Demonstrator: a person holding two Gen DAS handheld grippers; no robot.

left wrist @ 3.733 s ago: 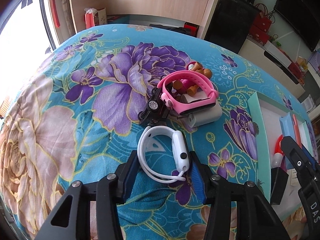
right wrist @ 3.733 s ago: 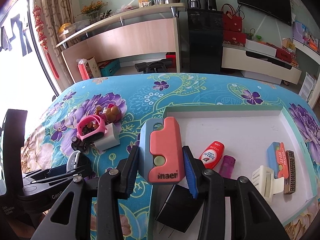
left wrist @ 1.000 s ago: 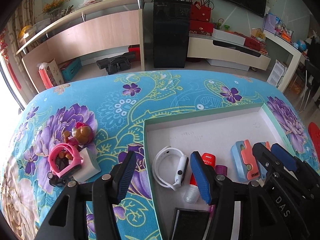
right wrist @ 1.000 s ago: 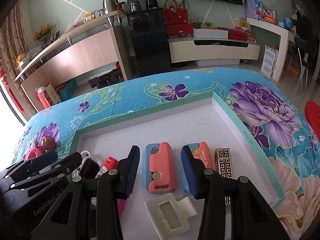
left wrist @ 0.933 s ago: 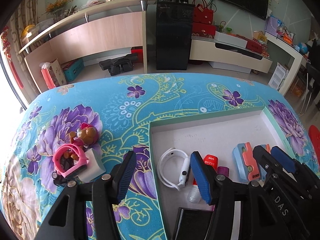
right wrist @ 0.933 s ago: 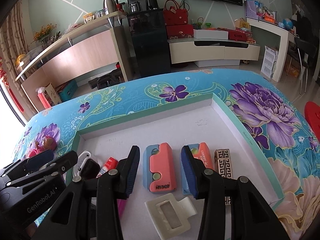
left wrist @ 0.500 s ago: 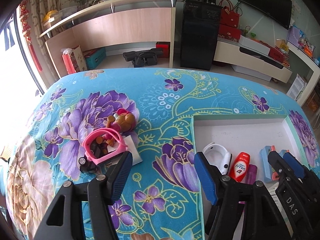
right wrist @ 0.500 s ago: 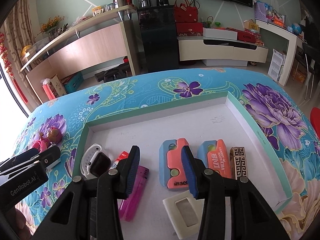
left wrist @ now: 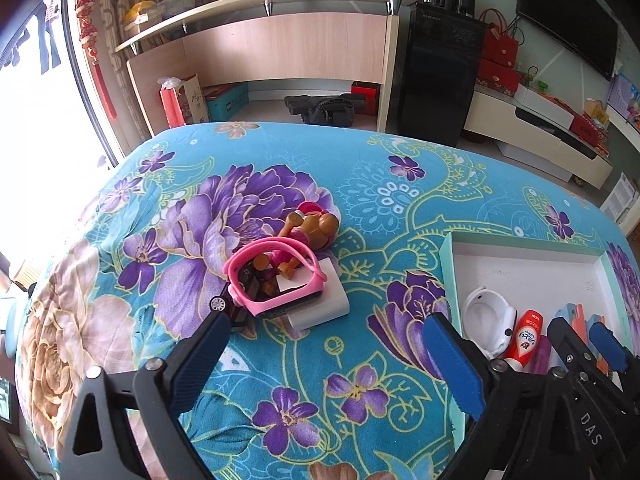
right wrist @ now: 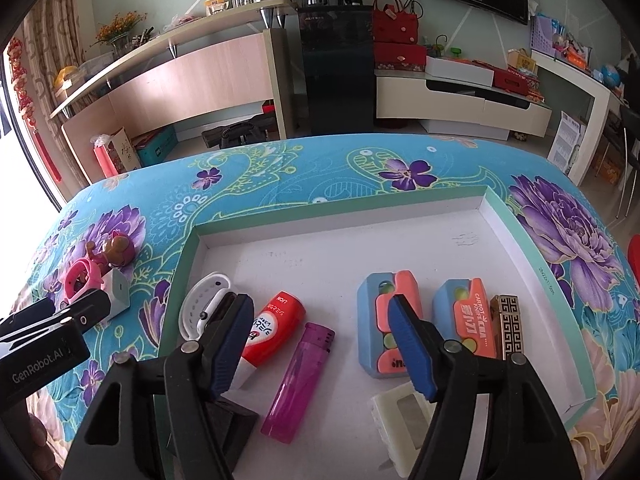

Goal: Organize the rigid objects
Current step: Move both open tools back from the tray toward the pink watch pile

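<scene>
Left wrist: rounded pink watch (left wrist: 276, 280).

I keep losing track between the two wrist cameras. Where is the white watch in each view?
Left wrist view: the white watch is at lower right, in the near left corner of the tray, partly behind the gripper finger.
Right wrist view: the white watch is at lower left, same tray corner, beside the red tube.
Shared landmark: the red tube lies right next to it in both.

"LION" on red tube (right wrist: 274, 326), "CARROT KNIFE" on blue-orange toy (right wrist: 466, 322)
</scene>
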